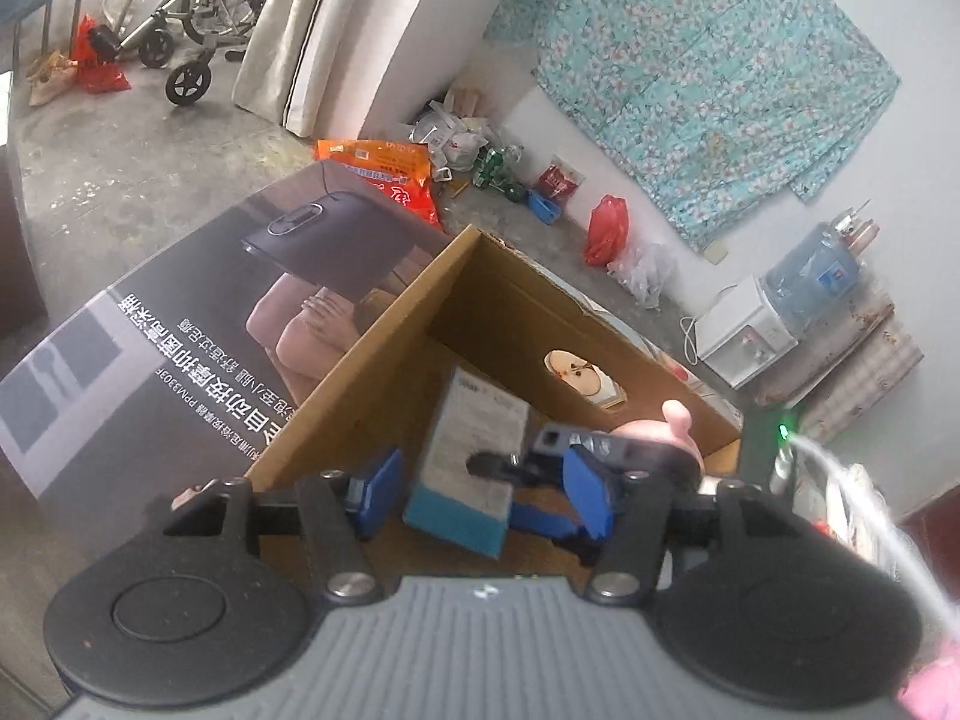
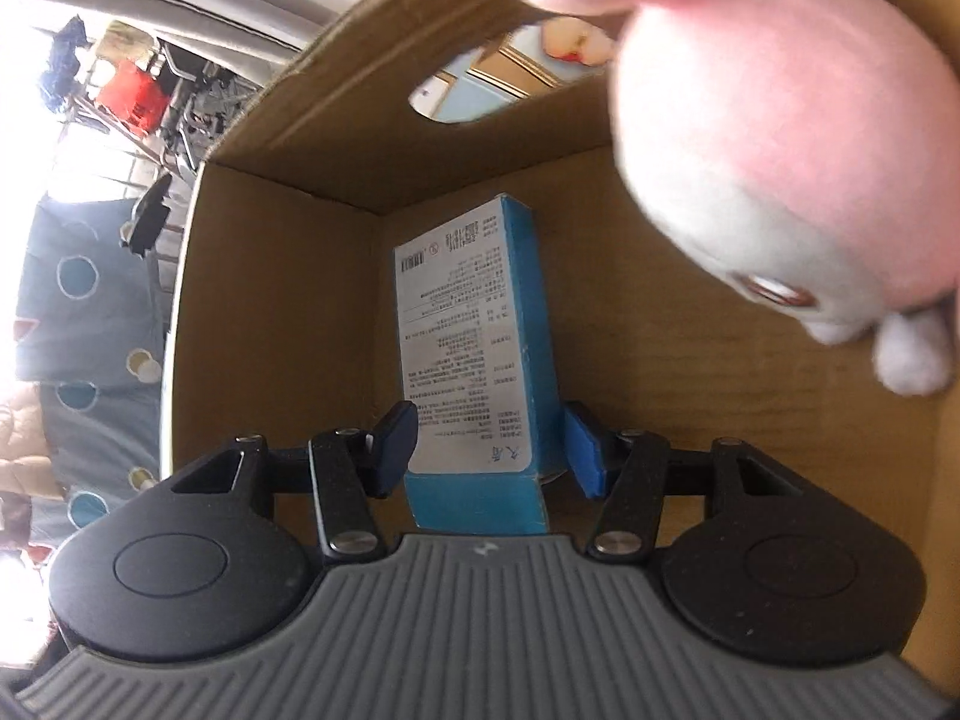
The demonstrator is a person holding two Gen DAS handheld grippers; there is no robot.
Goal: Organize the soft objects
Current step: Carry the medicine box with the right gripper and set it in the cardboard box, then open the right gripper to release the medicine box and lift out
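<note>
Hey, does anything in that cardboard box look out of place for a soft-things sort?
Yes: the blue carton held by the right hand-held gripper inside the cardboard box is a rigid printed pack, not soft. The pink plush toy beside it fits the sort. Nothing looks spilled or damaged.

Cardboard box flap [image 1: 180, 324]: white Chinese lettering and model code "PPM330F"; blue carton [image 2: 474, 360]: fine print, too small to read.

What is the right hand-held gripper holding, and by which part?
The right hand-held gripper holds the blue carton by its near end, pads on its narrow sides.
</note>
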